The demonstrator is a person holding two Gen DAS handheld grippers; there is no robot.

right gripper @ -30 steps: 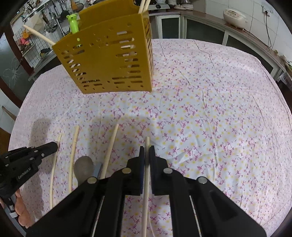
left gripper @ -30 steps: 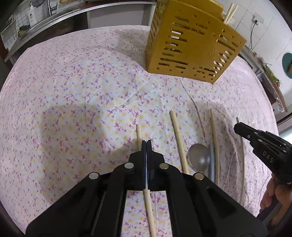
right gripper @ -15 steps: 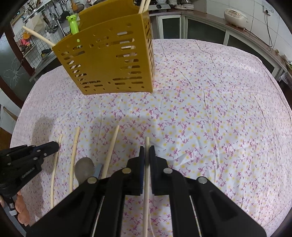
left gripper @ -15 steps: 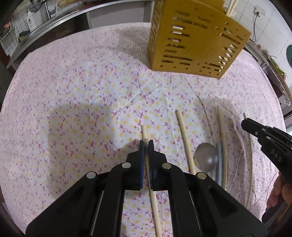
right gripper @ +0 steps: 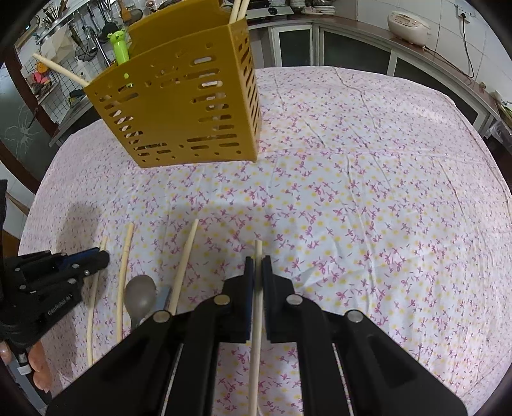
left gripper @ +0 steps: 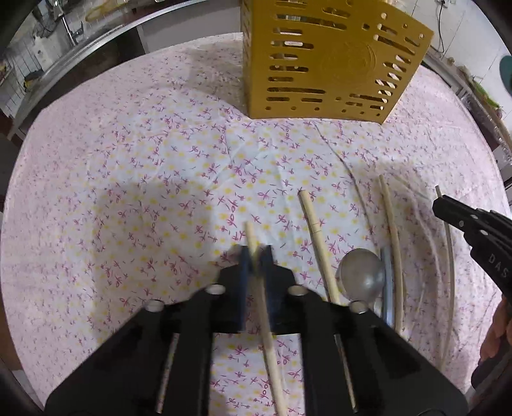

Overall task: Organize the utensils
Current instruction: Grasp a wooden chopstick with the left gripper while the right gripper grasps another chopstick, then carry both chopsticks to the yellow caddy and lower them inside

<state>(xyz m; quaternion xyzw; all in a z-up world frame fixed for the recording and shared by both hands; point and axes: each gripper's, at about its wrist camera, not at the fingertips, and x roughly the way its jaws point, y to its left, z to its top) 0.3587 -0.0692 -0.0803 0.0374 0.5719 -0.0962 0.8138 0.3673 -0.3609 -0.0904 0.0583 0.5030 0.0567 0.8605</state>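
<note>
A yellow slotted utensil holder (left gripper: 329, 60) stands at the far side of the floral cloth; it also shows in the right wrist view (right gripper: 179, 108) with chopsticks in it. My left gripper (left gripper: 255, 256) has its jaws slightly apart around a wooden chopstick (left gripper: 256, 246) lying on the cloth. My right gripper (right gripper: 258, 268) is shut on another chopstick (right gripper: 258, 256). Several more chopsticks (left gripper: 315, 230) and a metal spoon (left gripper: 361, 272) lie to the right of the left gripper.
The table carries a pink floral cloth (right gripper: 368, 179). Kitchen counters, a rice cooker (right gripper: 408, 22) and hanging utensils ring the table. A green bottle (right gripper: 119, 44) stands behind the holder.
My left gripper's jaws have parted around the chopstick, and the gripper has moved forward toward the holder. My right gripper stays shut on its chopstick, nearly still.
</note>
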